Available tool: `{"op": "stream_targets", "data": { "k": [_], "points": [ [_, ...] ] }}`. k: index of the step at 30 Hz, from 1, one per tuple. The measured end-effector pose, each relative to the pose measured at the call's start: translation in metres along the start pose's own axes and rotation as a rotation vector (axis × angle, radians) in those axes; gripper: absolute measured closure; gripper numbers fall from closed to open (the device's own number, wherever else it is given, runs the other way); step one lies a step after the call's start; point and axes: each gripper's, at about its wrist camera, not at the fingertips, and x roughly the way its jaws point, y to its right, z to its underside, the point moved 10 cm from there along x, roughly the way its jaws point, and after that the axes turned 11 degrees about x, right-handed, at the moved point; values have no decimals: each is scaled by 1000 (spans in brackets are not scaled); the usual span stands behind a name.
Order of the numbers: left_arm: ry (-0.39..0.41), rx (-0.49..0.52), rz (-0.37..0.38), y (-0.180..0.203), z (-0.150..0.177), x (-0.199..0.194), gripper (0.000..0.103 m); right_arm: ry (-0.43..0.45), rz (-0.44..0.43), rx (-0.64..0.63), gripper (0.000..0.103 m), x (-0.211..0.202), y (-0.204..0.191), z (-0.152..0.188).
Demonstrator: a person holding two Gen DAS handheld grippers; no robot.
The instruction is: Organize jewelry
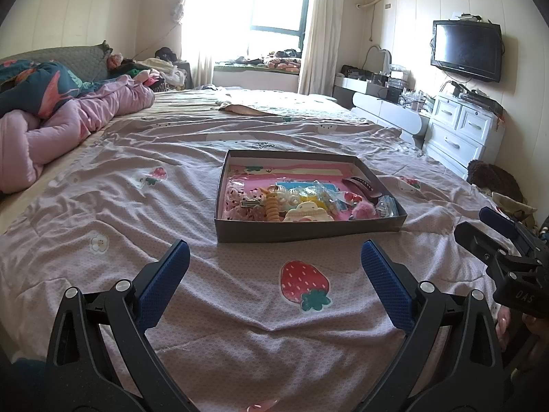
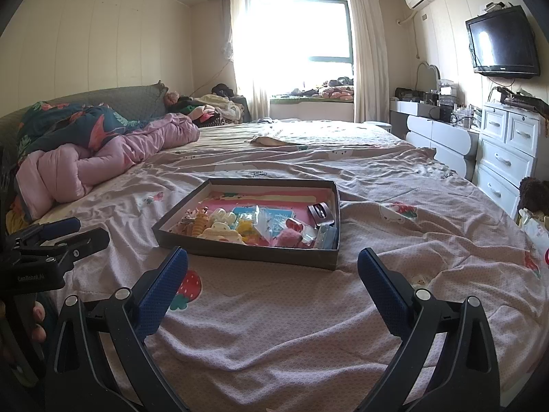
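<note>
A shallow dark cardboard box (image 1: 302, 234) lies on the bed, and it also shows in the right wrist view (image 2: 240, 252). Inside is a pile of hair clips, coiled hair ties and small bagged jewelry (image 1: 302, 202) on a pink liner, also visible from the right (image 2: 254, 225). My left gripper (image 1: 274, 257) is open and empty, hovering over the sheet just short of the box. My right gripper (image 2: 272, 261) is open and empty, near the box's front edge. The right gripper shows at the right edge of the left view (image 1: 497, 240); the left one appears at the left of the right view (image 2: 55, 237).
The bed has a wrinkled pink sheet (image 1: 206, 309) with strawberry prints. A bunched pink and dark quilt (image 1: 68, 113) lies at the far left. White drawers (image 1: 459, 130) and a wall TV (image 1: 466, 49) stand to the right of the bed.
</note>
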Motion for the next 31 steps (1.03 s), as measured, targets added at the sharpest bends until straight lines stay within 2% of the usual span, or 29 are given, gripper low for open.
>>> {"op": "stream_targets", "data": {
  "k": [14,22,28,31],
  "points": [
    [-13,13,-42,-5,0,1,11,0,2,-4,7,-1,-2,0],
    [4,-4,-17,-1,-2,0,11,4,3,5,7,0,0,-1],
    [-1,-92,-40,-31,-7,7,11,44,55,73,7,2,32,-21],
    [6,-127,-128,-69,-19,15,11,73,138,147,7,15,72,-48]
  ]
}}
